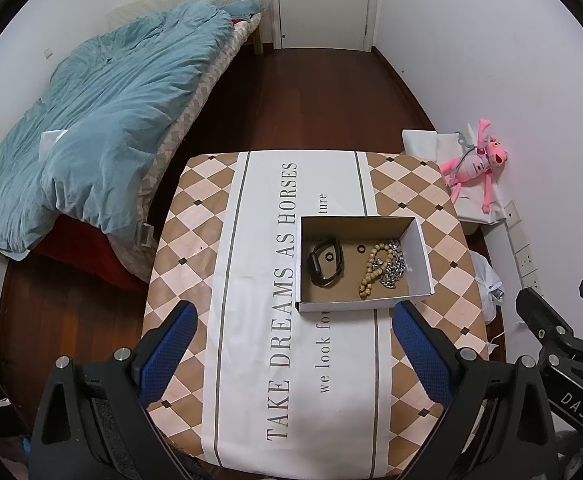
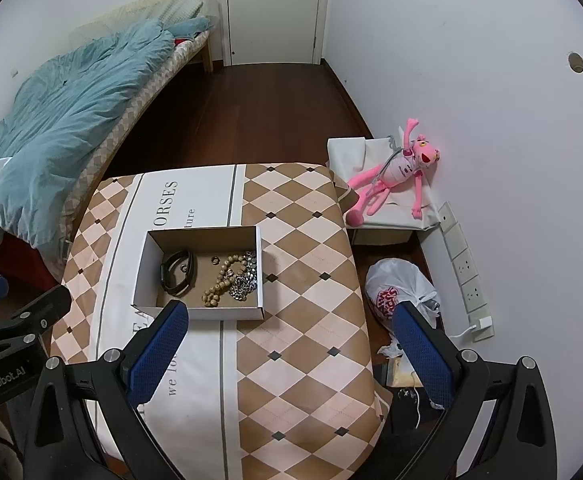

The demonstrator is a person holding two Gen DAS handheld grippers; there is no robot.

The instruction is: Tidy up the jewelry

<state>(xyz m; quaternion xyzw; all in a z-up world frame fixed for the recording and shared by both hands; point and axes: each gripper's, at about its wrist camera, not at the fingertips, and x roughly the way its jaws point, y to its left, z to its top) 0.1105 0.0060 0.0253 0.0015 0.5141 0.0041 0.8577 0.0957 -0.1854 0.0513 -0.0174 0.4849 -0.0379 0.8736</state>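
Note:
A shallow cardboard box (image 1: 423, 258) (image 2: 143, 264) sits on the table with the checkered cloth (image 1: 195, 240) (image 2: 311, 280). Inside lie a black watch (image 1: 325, 264) (image 2: 176, 272), a wooden bead bracelet (image 1: 374, 266) (image 2: 221, 280), a silver chain (image 1: 395, 266) (image 2: 246, 280) and two small rings (image 1: 361, 248) (image 2: 214, 259). My left gripper (image 1: 291, 344) is open and empty, held above the table just in front of the box. My right gripper (image 2: 291, 344) is open and empty, to the right of the box's front edge.
A bed with a blue duvet (image 1: 103, 120) (image 2: 51, 128) stands to the left. A pink plush toy (image 1: 475, 160) (image 2: 395, 172) lies on a white box by the right wall. A white plastic bag (image 2: 399, 288) and a power strip (image 2: 467, 272) are on the floor at right.

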